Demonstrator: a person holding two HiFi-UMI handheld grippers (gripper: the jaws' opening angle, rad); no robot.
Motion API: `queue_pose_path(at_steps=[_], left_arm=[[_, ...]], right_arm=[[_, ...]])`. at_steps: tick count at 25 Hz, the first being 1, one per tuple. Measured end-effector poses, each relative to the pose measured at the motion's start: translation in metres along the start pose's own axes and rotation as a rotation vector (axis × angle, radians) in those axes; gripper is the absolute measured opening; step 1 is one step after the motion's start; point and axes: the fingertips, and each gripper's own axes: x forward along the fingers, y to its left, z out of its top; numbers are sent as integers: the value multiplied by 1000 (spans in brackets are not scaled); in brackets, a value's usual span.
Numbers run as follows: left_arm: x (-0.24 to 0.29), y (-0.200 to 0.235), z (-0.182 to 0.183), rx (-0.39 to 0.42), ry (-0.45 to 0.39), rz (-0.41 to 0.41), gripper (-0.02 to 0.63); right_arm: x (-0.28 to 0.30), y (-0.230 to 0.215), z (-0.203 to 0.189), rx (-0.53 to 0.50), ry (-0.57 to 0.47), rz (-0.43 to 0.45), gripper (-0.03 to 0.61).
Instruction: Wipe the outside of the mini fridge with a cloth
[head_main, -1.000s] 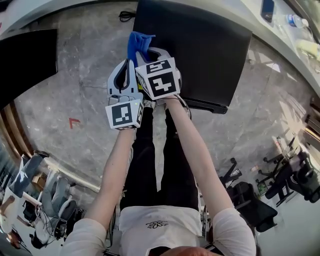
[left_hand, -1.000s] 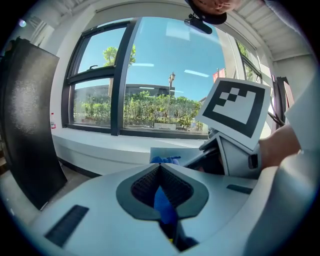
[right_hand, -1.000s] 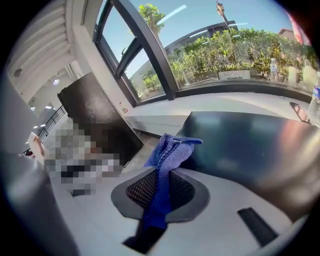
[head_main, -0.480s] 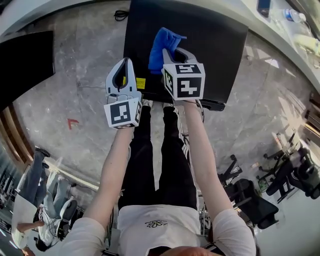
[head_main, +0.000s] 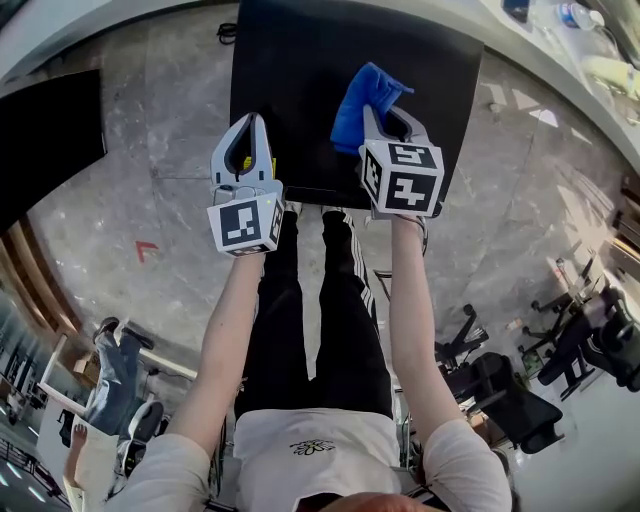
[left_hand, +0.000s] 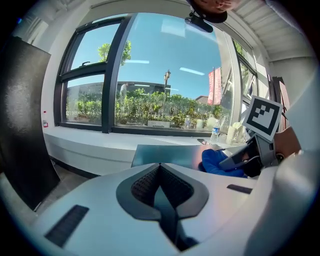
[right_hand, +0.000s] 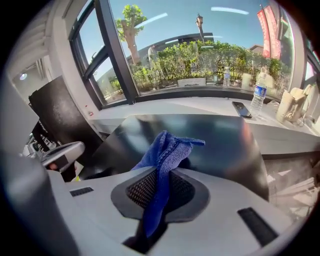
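Your right gripper (head_main: 384, 112) is clenched on the blue microfibre cloth (right_hand: 167, 147). The cloth is pinched between the pads; a bunched end sticks out ahead of the tips and a tail hangs back under the jaws. The bunch sits over the black top of the mini fridge (head_main: 300, 90), which lies just ahead of and below this gripper; whether the cloth actually touches the top I cannot tell.

Your left gripper (head_main: 246, 135) has its jaws pressed together with nothing between them. It hovers at the fridge's near-left edge; the top stretches ahead of it and to its right, and the cloth is off to its right side, apart from it.

Handling, as a judgement: the cloth looks soft, light and limp, so it will fold and trail rather than push. The pinch through its middle looks secure; lean the loose bunch down flat so more of it meets the surface. The fridge looks rigid, boxy and heavy with a glossy, smooth skin, so the cloth should glide easily and little force seems needed. Its sides fall away below both grippers and barely show here. The empty left gripper could steady an edge if the box shifts.
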Motion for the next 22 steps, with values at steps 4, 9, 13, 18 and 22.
queue_pose_path(at_steps=[4, 9, 13, 18, 22], left_arm=[[2, -12, 1, 9, 4, -19, 5], [6, -24, -2, 18, 14, -36, 5], [8, -29, -1, 28, 15, -42, 5], [10, -31, -3, 37, 15, -42, 5], [10, -27, -5, 47, 20, -38, 5]], right_arm=[[-17, -40, -7, 14, 8, -69, 60], [-37, -92, -19, 7, 21, -159, 60], [-51, -123, -24, -22, 34, -232, 61], [-64, -151, -36, 6, 41, -298, 60], [-69, -165, -40, 22, 39, -329, 61]])
